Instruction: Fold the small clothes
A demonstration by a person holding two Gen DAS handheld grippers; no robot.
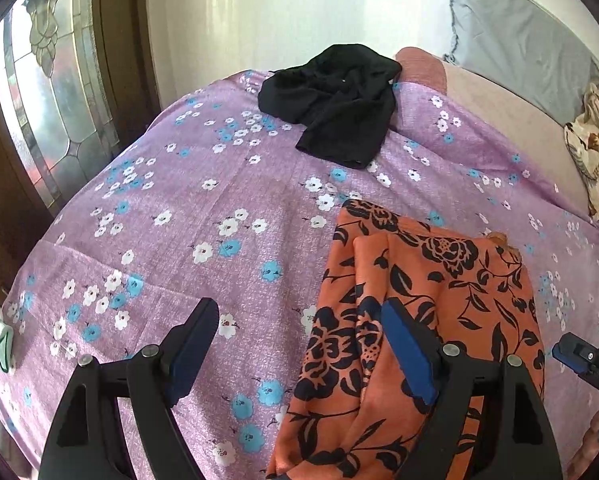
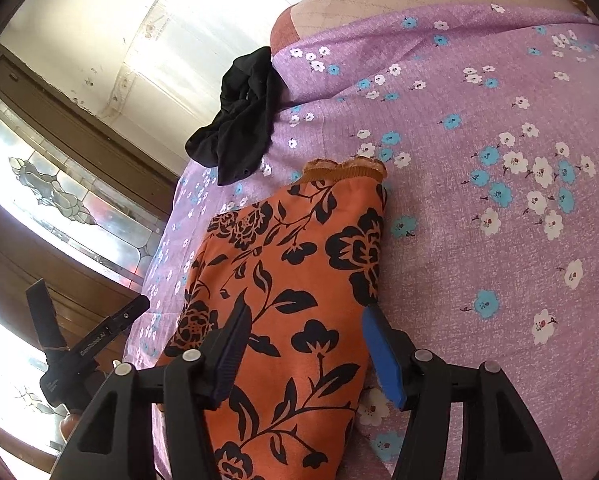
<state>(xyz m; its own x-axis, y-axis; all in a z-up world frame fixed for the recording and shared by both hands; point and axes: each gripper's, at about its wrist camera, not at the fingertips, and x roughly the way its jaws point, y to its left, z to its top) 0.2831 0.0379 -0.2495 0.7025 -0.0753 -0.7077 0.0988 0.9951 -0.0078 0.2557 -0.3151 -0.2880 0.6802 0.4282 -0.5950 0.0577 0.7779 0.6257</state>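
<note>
Both tongs, left tongs point(image 1: 299, 332) and right tongs point(image 2: 305, 334), hang spread over the folded orange garment point(image 2: 291, 280) on the bed point(image 1: 179, 208); a crumpled black garment point(image 1: 335, 100) lies well beyond. Only the right view shows its lace hem point(image 2: 345, 170).

An orange garment point(image 1: 419, 312) printed with black flowers and leaves lies folded flat into a long narrow shape on the near right of the bed, a frilled orange trim at its far end. A black garment point(image 1: 335, 100) lies crumpled and unfolded well apart from it, at the far edge.
</note>
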